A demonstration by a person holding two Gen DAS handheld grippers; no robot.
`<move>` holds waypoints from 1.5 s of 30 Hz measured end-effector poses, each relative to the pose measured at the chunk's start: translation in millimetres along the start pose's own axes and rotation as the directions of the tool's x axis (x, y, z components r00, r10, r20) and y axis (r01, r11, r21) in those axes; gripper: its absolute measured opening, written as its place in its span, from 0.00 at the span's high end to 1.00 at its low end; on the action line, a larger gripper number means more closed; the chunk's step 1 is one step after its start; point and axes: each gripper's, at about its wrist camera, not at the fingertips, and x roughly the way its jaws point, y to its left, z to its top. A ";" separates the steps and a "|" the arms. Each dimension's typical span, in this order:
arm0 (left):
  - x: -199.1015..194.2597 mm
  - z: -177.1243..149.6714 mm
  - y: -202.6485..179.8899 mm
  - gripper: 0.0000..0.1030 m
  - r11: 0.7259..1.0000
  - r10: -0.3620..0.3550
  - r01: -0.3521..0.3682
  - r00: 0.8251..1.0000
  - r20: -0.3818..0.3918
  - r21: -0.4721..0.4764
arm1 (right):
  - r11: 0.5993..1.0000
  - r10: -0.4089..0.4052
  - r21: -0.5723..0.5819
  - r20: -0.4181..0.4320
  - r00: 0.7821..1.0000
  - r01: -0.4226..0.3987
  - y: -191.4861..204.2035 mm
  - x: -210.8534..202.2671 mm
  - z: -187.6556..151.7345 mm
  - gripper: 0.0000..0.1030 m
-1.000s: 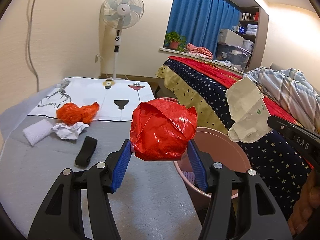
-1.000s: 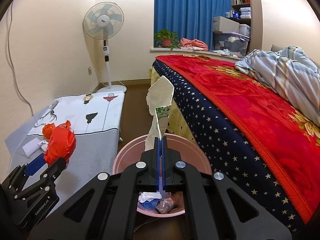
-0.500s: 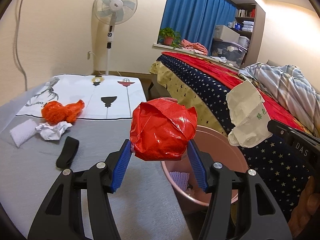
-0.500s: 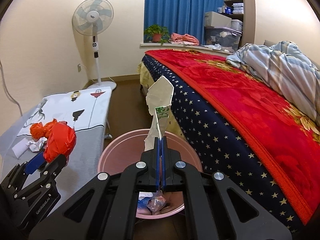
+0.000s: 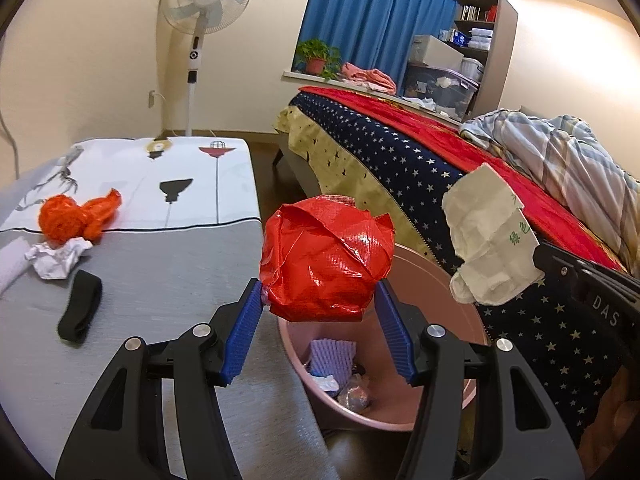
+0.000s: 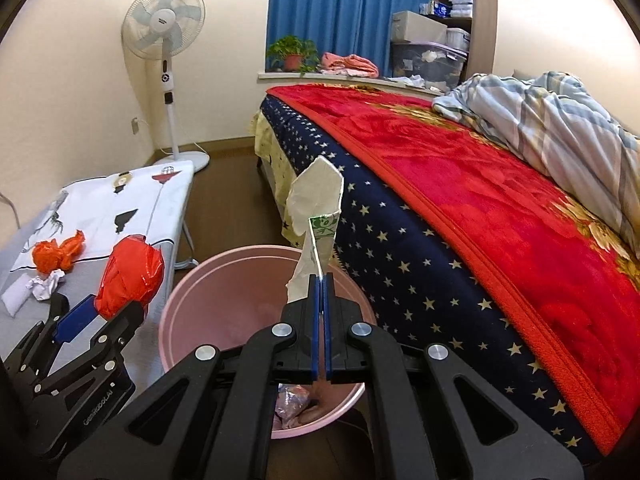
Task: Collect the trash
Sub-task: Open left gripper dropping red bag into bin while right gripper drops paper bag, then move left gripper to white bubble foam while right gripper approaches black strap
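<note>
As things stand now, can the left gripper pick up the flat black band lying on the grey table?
Probably not yet: the left gripper is shut on a crumpled red plastic wrapper, so its jaws are occupied. The black band itself lies uncovered.

wrapper: glossy red
paper: white, green print
bin: pink
bedspread: red, navy border with stars
curtain: blue
strap: black

Cream walls, blue curtain, fan, bed w/ red blanket.
</note>
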 end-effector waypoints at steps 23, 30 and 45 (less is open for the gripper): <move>-35.0 3.3 28.8 0.39 0.999 0.037 -0.036 0.999 0.035 -0.030 | 0.998 0.063 0.020 0.020 0.998 -0.063 11.7 -18.0 -4.3 0.61; -65.6 2.1 70.9 0.58 0.989 0.136 -0.131 0.988 0.070 -0.067 | 0.988 0.156 0.001 0.035 0.987 -0.156 51.5 -26.9 -8.0 0.61; -115.5 -2.2 178.3 0.74 0.898 0.397 -0.359 0.911 0.115 -0.252 | 0.912 0.410 -0.031 0.030 0.912 -0.409 169.7 -24.4 -21.6 0.61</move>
